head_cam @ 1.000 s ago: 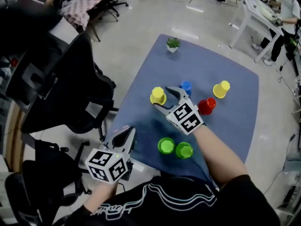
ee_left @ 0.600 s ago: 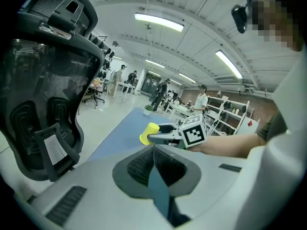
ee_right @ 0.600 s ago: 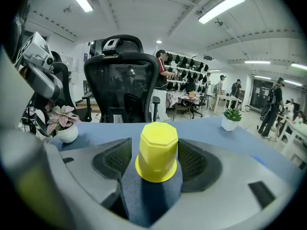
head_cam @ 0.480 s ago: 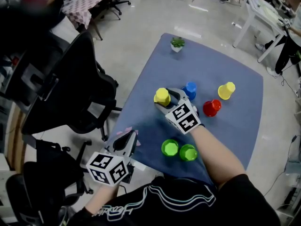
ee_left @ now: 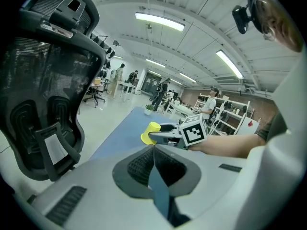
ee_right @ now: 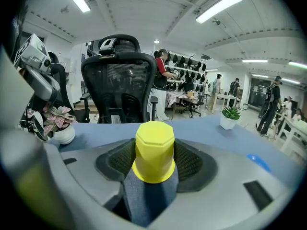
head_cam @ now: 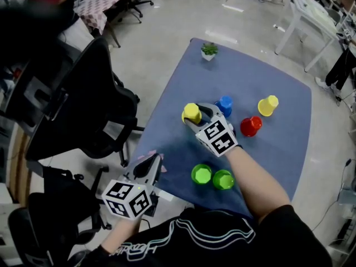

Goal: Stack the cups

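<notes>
Inverted yellow cup (ee_right: 153, 150) between closing tongs (head_cam: 199, 114)

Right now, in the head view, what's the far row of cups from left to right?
Left yellow cup → blue cup → red cup → right yellow cup.

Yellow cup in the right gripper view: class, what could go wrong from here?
1. The right gripper has just been closing its jaws with the yellow cup between them. The cup stands upside down and narrows toward its top, so a high grip might slip off.
2. The blue cup stands close beside that gripper and could be knocked as the yellow cup is lifted.
</notes>
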Tool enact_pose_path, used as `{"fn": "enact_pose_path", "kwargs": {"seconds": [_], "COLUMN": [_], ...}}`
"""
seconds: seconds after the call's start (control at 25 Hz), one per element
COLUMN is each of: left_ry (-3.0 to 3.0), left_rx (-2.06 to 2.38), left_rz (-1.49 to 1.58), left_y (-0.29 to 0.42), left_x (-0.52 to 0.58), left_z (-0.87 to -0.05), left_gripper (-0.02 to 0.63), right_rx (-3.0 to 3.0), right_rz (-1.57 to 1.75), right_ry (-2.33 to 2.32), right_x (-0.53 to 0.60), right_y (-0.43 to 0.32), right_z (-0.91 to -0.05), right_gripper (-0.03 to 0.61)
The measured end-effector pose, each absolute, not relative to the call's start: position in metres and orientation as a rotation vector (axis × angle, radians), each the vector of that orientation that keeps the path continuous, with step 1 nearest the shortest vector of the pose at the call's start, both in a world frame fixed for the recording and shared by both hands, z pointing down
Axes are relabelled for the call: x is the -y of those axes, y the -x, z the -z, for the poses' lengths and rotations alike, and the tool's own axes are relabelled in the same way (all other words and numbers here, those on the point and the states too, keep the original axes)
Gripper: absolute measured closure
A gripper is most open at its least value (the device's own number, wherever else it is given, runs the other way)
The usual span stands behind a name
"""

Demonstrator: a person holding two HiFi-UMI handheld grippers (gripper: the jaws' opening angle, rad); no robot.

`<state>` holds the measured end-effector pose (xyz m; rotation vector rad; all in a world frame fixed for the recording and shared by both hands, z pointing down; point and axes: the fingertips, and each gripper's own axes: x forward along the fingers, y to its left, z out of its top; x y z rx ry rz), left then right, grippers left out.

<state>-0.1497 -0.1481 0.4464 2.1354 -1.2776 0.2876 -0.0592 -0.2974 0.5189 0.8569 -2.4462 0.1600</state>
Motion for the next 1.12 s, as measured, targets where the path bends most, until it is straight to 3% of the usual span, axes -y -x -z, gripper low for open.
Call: {"fn": "enact_pose_path", "kwargs": {"seconds": [1.12], "left_ry": [-2.272], "left_rx": [1.142], "left_rz": [-0.271], "left_y": [0.106], "left_x": [0.124], "left_z": [-0.415], "left_gripper": [0.588], "right_rx": [2.497], "right_rz": [0.026], "right_ry": [-1.042], "right_x": [0.230], "right_y": [0.000], "right_z": [-0.405], "right_gripper": [0.319]}}
